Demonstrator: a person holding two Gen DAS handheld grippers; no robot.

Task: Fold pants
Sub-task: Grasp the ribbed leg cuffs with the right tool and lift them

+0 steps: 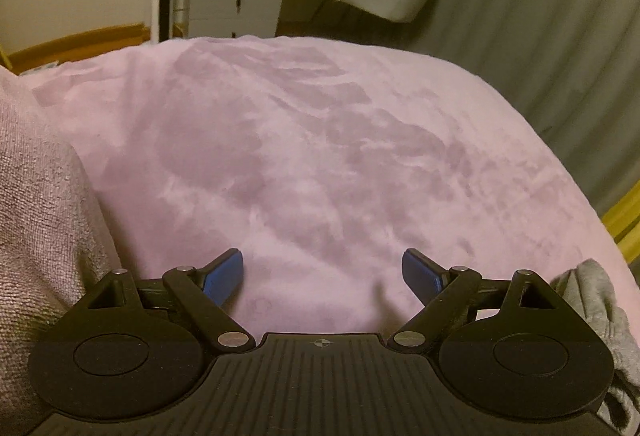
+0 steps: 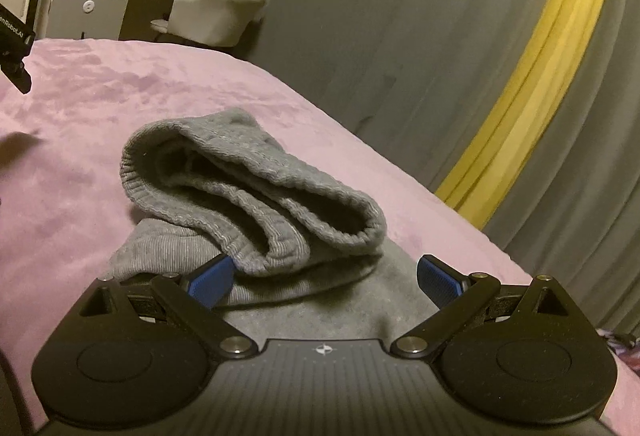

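The pants (image 2: 256,196) lie bunched on the bed (image 2: 80,124), close to its curtain-side edge and right in front of the right gripper (image 2: 325,280). That is the relation the next move hangs on: the grey heap sits dead ahead of the right gripper and only at the far right fringe of the left wrist view, so the right hand is plainly the nearer one.

The right gripper is spread wide and pinches nothing. Its left pad (image 2: 212,282) sits against the ribbed hem of the rolled part, touching or nearly so; its other pad is over flat grey cloth. The rolled bundle runs slantwise, from the far left toward the near right, with its open ribbed mouth turned to the camera. A flatter layer of the same cloth spreads under it and passes beneath the gripper.

The left gripper (image 1: 322,276) is also spread and empty, tilted down over bare pink cover. The pants (image 1: 592,300) show beside its right arm, off to the side, not between the pads.

Folding looks not yet begun: the cloth is crumpled and probably needs laying out first.
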